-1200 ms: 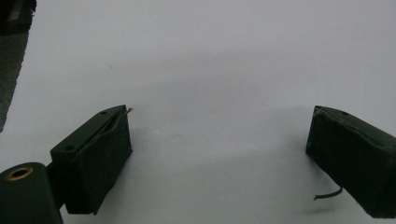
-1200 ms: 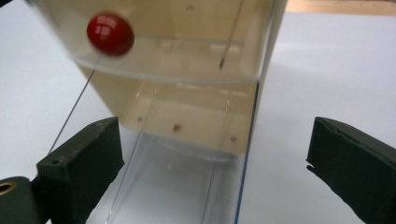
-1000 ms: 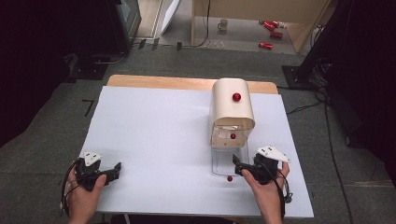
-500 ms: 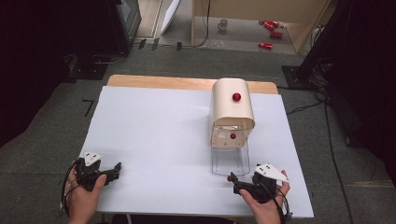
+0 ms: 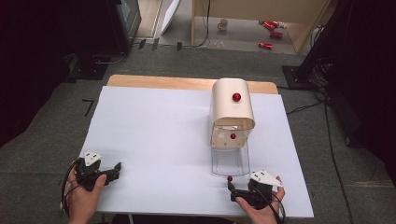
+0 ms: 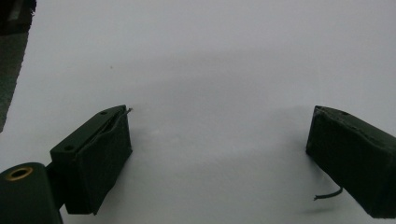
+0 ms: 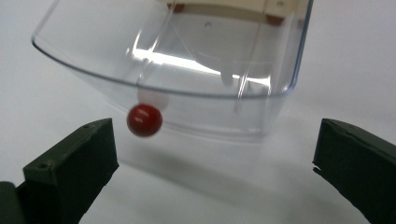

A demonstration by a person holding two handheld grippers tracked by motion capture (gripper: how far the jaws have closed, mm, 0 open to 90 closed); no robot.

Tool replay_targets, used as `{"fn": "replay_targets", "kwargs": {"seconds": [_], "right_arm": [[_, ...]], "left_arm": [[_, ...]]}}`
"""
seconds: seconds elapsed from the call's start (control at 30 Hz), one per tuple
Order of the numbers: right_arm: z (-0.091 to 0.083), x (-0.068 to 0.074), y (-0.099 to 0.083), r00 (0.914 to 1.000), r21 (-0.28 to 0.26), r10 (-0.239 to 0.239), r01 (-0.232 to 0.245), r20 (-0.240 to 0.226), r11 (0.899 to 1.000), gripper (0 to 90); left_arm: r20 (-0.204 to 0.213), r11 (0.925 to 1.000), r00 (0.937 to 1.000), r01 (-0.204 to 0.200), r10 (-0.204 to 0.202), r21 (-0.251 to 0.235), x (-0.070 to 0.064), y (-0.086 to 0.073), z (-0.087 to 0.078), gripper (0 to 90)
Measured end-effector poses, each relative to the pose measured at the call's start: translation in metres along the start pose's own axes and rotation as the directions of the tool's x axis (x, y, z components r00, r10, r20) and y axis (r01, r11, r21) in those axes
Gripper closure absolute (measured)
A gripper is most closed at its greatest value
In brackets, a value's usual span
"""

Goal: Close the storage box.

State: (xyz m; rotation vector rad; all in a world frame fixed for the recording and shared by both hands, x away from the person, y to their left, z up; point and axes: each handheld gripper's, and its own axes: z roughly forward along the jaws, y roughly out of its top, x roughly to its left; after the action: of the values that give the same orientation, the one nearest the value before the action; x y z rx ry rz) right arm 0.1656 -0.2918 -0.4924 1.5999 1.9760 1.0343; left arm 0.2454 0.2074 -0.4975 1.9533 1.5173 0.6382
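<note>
my right gripper (image 7: 215, 163) has its jaws spread wide with nothing between them, low over the white table (image 5: 159, 140) near its front edge, and just ahead of them i see a small glossy red knob (image 7: 144, 120) fixed on the front wall of a clear plastic drawer (image 7: 187, 60) with rounded corners. that drawer is pulled out toward me from under a cream box (image 5: 232, 112) with an arched top, which carries a red ball (image 5: 236, 97) on its roof and another red knob (image 5: 232, 136) on its front panel. my left gripper (image 6: 219, 154) sits well apart at the table's front left corner, jaws also spread over bare white surface
</note>
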Motion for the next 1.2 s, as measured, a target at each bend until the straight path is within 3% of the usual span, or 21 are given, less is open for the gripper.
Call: {"fn": "replay_targets", "kwargs": {"seconds": [0.4, 1.2], "right_arm": [[0.0086, 0.0023, -0.003, 0.9982, 0.045, -0.014, 0.011, 0.058, 0.999, 2.7], [0.0092, 0.0079, -0.0027, 0.9985, 0.035, -0.044, 0.043, 0.031, 0.998, 19.5]], "left_arm": [[0.0, 1.0, 1.0, -0.002, 0.002, 0.002, 0.0001, 0.0001, -0.0001, 6.4], [0.0, 1.0, 1.0, 0.0, 0.0, 0.0, 0.0, 0.0001, 0.0001, 6.4]]}}
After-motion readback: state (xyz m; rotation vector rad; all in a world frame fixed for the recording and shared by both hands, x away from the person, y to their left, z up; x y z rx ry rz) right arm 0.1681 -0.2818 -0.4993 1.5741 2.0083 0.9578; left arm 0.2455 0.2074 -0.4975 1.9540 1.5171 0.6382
